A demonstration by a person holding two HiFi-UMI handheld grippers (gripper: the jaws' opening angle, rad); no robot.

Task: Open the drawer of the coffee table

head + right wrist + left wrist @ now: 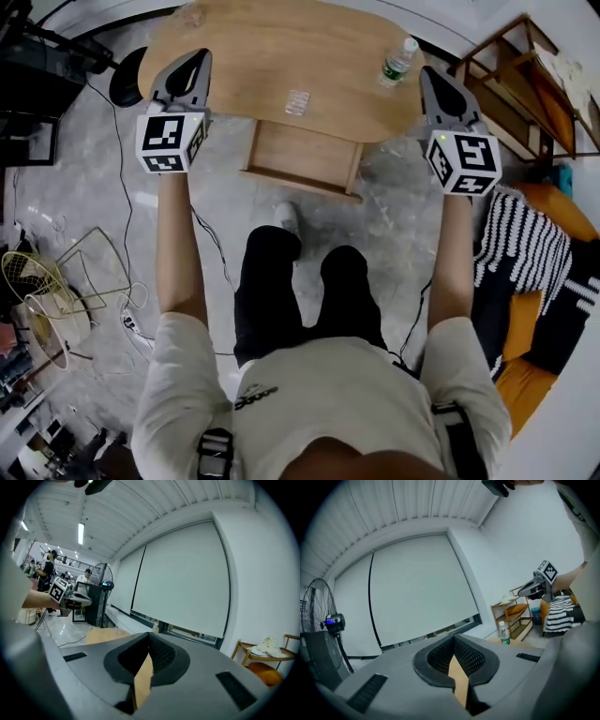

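The drawer (pixel 305 157) stands pulled out from under the near edge of the bench (pixel 244 47), toward your legs. It lies between your two sets of fingers and nearer to you than their tips. Your left gripper (pixel 199 58) has its fingers (pixel 438 657) pressed together with nothing caught between them. Your right gripper (pixel 428 77) is the same, pressed together on nothing. Both are held out level over the bench, and neither touches the drawer. A water bottle (pixel 398 61) stands on the bench top just beside the right fingers, on their inner side. A small clear packet (pixel 297 101) lies on the bench between the two pairs, just beyond the drawer.
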